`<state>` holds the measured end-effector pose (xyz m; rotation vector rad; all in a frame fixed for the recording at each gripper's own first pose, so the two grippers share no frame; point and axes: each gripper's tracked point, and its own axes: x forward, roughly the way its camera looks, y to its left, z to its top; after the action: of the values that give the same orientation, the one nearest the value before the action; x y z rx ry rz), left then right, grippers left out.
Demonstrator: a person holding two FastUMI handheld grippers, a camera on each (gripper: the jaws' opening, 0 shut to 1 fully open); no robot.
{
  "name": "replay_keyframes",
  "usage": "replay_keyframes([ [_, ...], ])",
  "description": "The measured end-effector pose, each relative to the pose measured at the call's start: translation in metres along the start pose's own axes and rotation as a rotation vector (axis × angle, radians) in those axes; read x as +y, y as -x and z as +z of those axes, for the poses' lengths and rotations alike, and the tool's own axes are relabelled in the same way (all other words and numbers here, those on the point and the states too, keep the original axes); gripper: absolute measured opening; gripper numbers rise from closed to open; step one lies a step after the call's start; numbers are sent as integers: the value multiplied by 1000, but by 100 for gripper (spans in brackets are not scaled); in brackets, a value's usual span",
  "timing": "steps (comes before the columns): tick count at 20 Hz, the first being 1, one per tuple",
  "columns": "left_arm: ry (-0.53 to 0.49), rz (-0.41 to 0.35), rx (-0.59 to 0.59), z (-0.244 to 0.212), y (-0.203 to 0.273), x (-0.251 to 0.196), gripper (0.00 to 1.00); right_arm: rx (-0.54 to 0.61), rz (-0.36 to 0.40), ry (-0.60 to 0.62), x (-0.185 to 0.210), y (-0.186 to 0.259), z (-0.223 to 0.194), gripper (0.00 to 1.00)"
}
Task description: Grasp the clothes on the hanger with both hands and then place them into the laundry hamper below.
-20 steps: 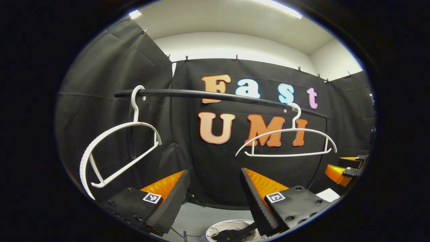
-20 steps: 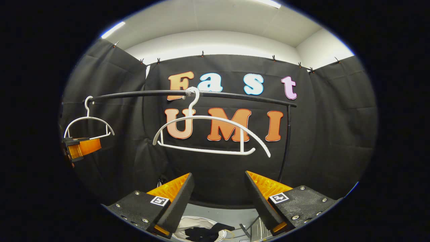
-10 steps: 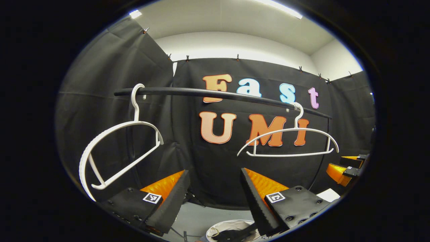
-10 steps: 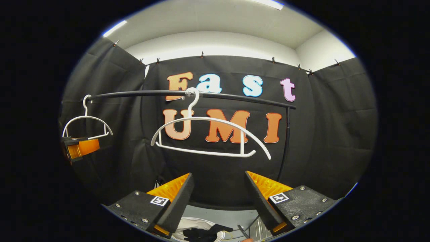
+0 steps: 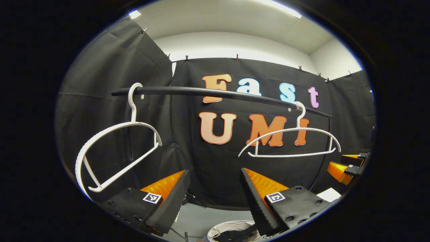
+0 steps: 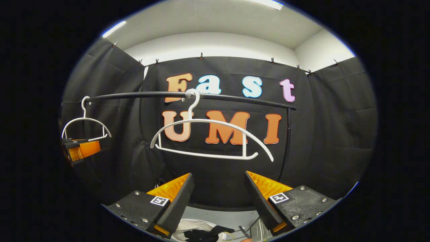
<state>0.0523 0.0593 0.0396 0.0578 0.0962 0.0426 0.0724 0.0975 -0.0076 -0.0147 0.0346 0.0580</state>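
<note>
My left gripper [image 5: 215, 198] and right gripper [image 6: 218, 198] both stand with fingers spread, holding nothing. Ahead, two white hangers [image 5: 289, 141] [image 5: 114, 151] hang bare on the black rail [image 5: 218, 93]. Below, dark clothes [image 6: 201, 233] lie inside the white hamper [image 5: 231, 224]. Judged from this layout, the placing step appears complete; the next move calls only for withdrawing both grippers clear of the rail.

White hangers [image 6: 208, 134] on a black rail [image 6: 235, 97]; black garment [image 6: 201, 234] in a white hamper [image 5: 231, 224]; grey floor [image 5: 201, 218].
</note>
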Motion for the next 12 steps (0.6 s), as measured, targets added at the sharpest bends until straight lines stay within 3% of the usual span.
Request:
replay_keyframes([
  [12,-7,-36,-13,4,-7,2,94,8,-17,1,14,-4,-3,93],
])
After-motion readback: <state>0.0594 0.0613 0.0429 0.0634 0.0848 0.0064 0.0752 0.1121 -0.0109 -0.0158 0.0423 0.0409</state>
